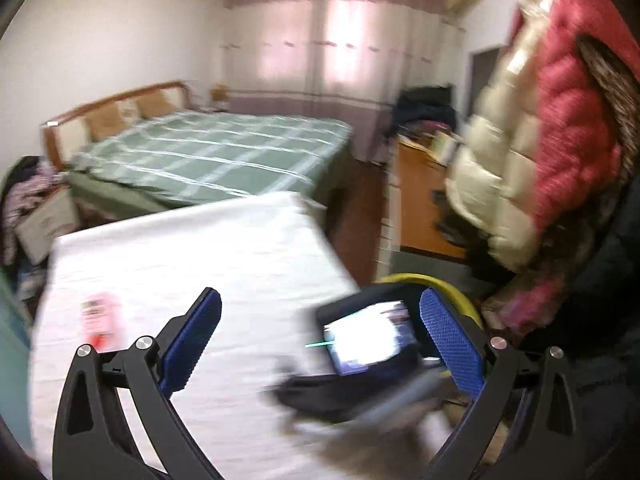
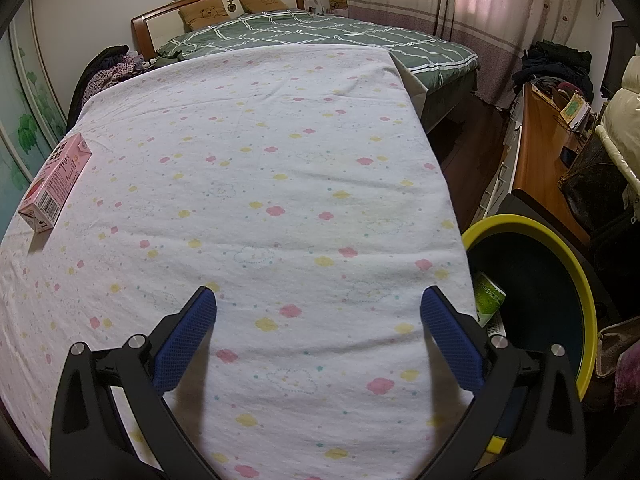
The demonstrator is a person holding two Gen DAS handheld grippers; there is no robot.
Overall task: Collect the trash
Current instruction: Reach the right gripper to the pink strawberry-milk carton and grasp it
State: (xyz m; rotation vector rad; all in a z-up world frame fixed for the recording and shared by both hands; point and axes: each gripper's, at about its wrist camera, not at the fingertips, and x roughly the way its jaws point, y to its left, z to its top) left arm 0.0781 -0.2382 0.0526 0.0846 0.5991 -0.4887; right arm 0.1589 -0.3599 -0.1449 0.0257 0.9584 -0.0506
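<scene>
A: Where's the trash?

B: One pink drink carton [image 2: 54, 184] lies on its side at the left edge of the right-wrist view, on the cloud-printed cloth [image 2: 256, 168] over the table. It looks like boxy, printed card with a barcode end. A green-labelled carton [image 2: 489, 299] already sits inside the yellow-rimmed bin [image 2: 576, 264] at lower right, just beside the table's edge, likely placed there for short drops.

A: And the claws?

B: The right gripper [image 2: 319, 309] is spread wide over bare cloth, holding nothing. The left gripper [image 1: 320, 312] is also wide open and empty; its view is motion-blurred, with the other handheld unit's lit screen [image 1: 368, 336] between its textured blue pads [image 1: 190, 344].
</scene>
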